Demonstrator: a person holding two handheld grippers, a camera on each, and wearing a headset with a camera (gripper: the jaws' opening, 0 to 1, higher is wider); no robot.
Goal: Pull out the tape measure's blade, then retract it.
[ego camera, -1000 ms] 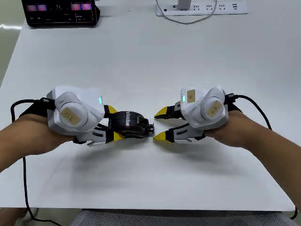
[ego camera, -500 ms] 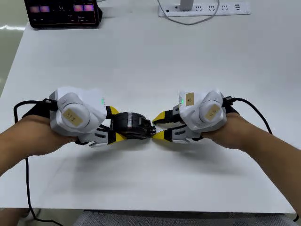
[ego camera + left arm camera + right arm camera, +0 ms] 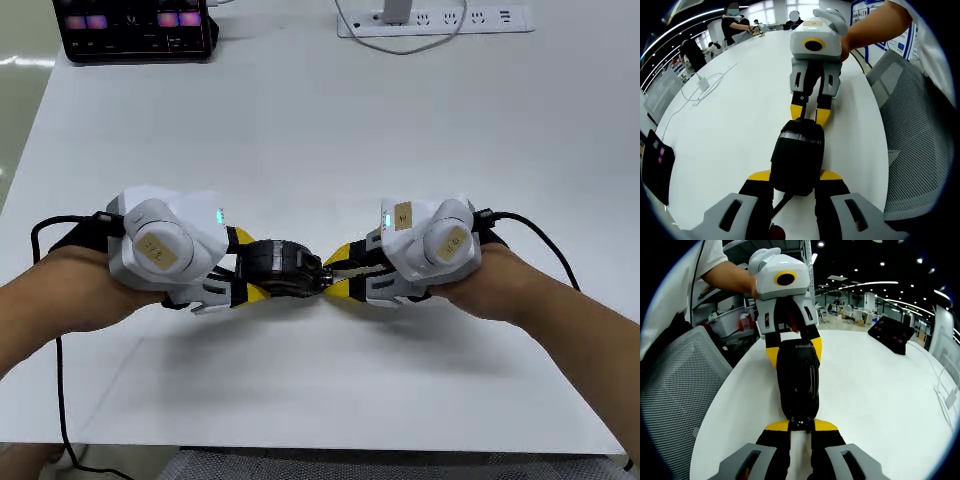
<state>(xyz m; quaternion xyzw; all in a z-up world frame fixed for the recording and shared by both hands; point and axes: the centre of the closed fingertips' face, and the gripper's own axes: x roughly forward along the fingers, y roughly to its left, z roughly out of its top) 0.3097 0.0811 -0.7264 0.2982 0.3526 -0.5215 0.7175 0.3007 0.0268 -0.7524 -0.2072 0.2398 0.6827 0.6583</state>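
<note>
A black tape measure (image 3: 280, 268) lies on the white table (image 3: 320, 130) between the two grippers. My left gripper (image 3: 245, 266) is shut on its case from the left; the left gripper view has the case (image 3: 797, 160) wedged between the yellow-tipped jaws (image 3: 795, 176). My right gripper (image 3: 339, 271) comes from the right, its yellow tips pinched on the small hook (image 3: 327, 272) at the blade's end. In the right gripper view the hook (image 3: 801, 422) sits between the jaws (image 3: 801, 427), with the case (image 3: 797, 375) and the left gripper (image 3: 794, 351) straight ahead. No blade length shows outside the case.
A black device with pink screens (image 3: 130, 25) stands at the far left of the table and a power strip (image 3: 430, 18) with a cable at the far right. The table's front edge (image 3: 320, 440) is close to the arms. A mesh chair (image 3: 910, 125) sits beside the table.
My right gripper has slid left to the tape measure's mouth and its jaws have narrowed from wide open onto the hook. The left gripper and case have stayed put.
</note>
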